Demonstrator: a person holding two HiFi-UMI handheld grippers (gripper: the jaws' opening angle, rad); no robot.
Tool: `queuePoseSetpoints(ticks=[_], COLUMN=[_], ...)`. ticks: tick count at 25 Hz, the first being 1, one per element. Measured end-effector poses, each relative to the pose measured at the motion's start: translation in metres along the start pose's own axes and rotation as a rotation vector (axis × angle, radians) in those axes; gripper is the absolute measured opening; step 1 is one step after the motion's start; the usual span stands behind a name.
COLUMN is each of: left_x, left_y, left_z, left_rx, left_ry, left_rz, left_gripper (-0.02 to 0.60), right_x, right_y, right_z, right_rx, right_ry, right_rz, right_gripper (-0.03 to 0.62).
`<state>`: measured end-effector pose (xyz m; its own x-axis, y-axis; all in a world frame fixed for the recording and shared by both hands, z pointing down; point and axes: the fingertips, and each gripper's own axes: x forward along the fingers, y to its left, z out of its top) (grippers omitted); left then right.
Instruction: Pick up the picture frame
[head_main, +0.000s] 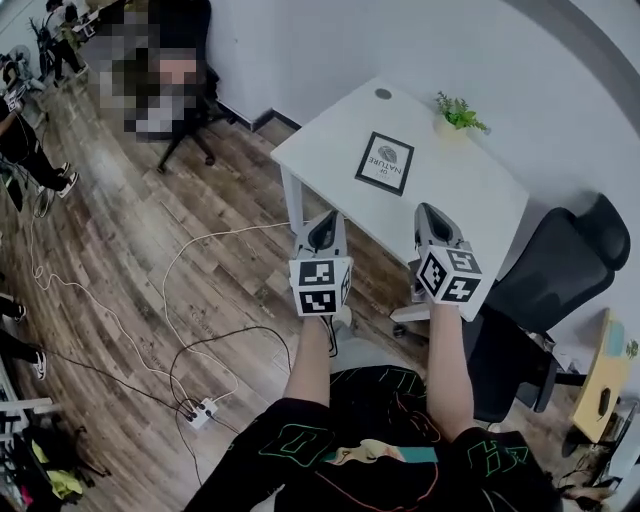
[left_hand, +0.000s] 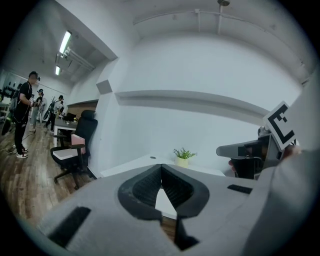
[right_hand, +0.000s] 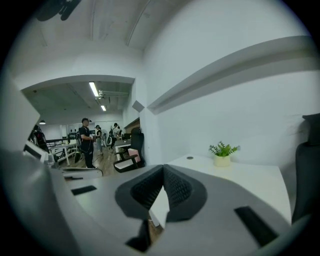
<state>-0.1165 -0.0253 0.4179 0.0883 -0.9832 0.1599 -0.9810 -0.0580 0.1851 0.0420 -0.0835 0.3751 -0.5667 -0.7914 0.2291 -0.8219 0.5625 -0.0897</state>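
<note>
The white rectangular desk (head_main: 455, 195) carries the flat black-bordered picture frame (head_main: 384, 163) near its middle, long axis nearly twelve to six. It lies at about one o'clock from the left gripper (head_main: 325, 220) and eleven from the right gripper (head_main: 429, 212), which looks slightly nearer. Both jaws are closed and empty.

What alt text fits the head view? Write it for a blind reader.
A black picture frame lies flat and untouched on a white table. The person's left gripper and right gripper, both shut and empty, are held side by side at its near side. A small potted plant stands by the wall.
</note>
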Motion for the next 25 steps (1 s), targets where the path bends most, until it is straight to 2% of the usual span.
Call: queuePoseSetpoints(ticks=[4, 9, 17, 25], left_x=[0.035, 0.075, 0.141, 0.180], left_y=[0.001, -0.008, -0.002, -0.008], left_z=[-0.003, -0.022, -0.027, -0.019], left_rx=[0.005, 0.036, 0.139, 0.186], left_ry=[0.038, 0.124, 0.194, 0.210], left_rz=[-0.013, -0.040, -0.059, -0.093], left_gripper=[0.008, 0.008, 0.008, 0.009], right_x=[0.026, 0.049, 0.105, 0.138], right_y=[-0.025, -0.062, -0.100, -0.123], right_z=[0.001, -0.019, -0.036, -0.032], right_rx=[0.023, 0.096, 0.201, 0.247], right_ry=[0.026, 0.066, 0.091, 0.074], right_rz=[-0.025, -0.062, -0.084, -0.092], right_gripper=[0.005, 0.005, 0.005, 0.005])
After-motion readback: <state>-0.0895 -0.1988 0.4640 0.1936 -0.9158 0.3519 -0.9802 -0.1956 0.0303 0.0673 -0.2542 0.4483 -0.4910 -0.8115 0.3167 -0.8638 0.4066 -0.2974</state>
